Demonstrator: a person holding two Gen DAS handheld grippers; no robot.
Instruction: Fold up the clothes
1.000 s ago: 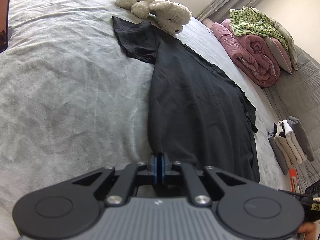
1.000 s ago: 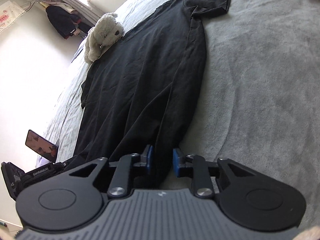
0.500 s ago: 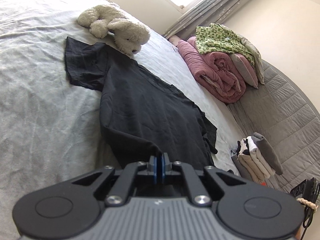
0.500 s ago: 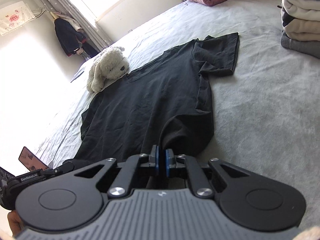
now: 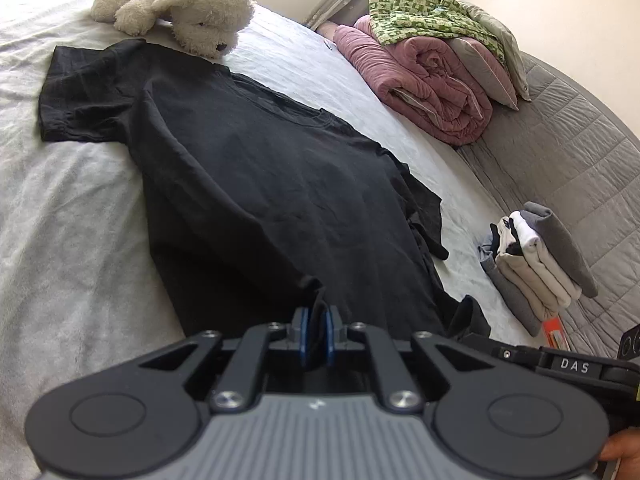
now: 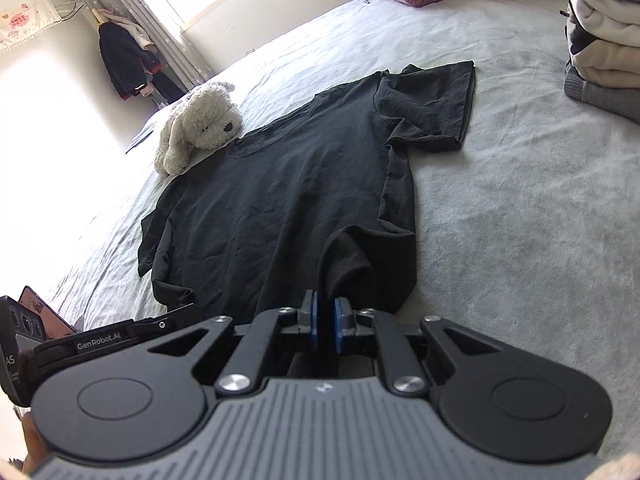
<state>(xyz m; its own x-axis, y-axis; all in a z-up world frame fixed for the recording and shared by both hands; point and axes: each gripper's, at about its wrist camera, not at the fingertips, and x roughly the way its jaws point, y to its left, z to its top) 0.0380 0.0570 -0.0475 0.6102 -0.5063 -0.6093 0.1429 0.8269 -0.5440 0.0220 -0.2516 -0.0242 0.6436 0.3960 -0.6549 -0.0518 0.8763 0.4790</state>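
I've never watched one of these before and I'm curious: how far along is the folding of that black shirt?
Early on. The black T-shirt lies spread on the bed, sleeves out, collar by the plush dog. The left gripper and right gripper each pinch a hem corner, lifted slightly. No full fold is laid down yet; the body folds and adding it to the folded stack remain.

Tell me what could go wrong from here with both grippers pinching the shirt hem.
1. The plush dog lies against the black T-shirt at the collar; carrying the hem up could bump it.
2. The left gripper and right gripper each pinch only a small bunch of hem, which may slip.
3. One sleeve is rumpled and may fold in creased.
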